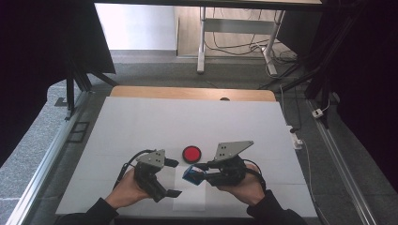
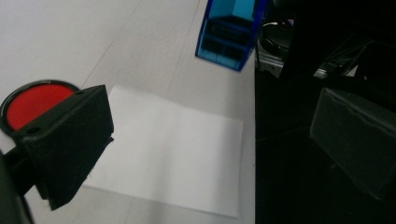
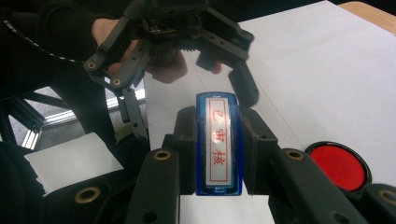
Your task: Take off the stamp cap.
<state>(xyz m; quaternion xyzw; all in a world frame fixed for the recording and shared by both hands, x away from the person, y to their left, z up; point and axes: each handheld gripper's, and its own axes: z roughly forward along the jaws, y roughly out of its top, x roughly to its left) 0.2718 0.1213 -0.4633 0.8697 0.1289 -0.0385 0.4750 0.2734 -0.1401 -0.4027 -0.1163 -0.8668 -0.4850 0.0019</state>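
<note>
A blue self-inking stamp (image 1: 191,175) is clamped between the jaws of my right gripper (image 1: 197,173), just above the white sheet near the table's front. In the right gripper view the stamp (image 3: 218,172) shows a white label with red characters, my right gripper (image 3: 219,135) shut on its sides. A round red ink pad (image 1: 191,153) lies just behind it. My left gripper (image 1: 173,178) is open, its jaws spread over a small white paper slip (image 2: 173,154). The stamp (image 2: 229,32) hangs beyond that slip in the left gripper view.
A white sheet (image 1: 141,126) covers the wooden table (image 1: 141,91). Aluminium rails (image 1: 47,159) run along both sides, with cables and desk legs (image 1: 202,42) on the floor beyond. In the right gripper view the ink pad (image 3: 338,165) sits at right and my left gripper (image 3: 187,100) opposite.
</note>
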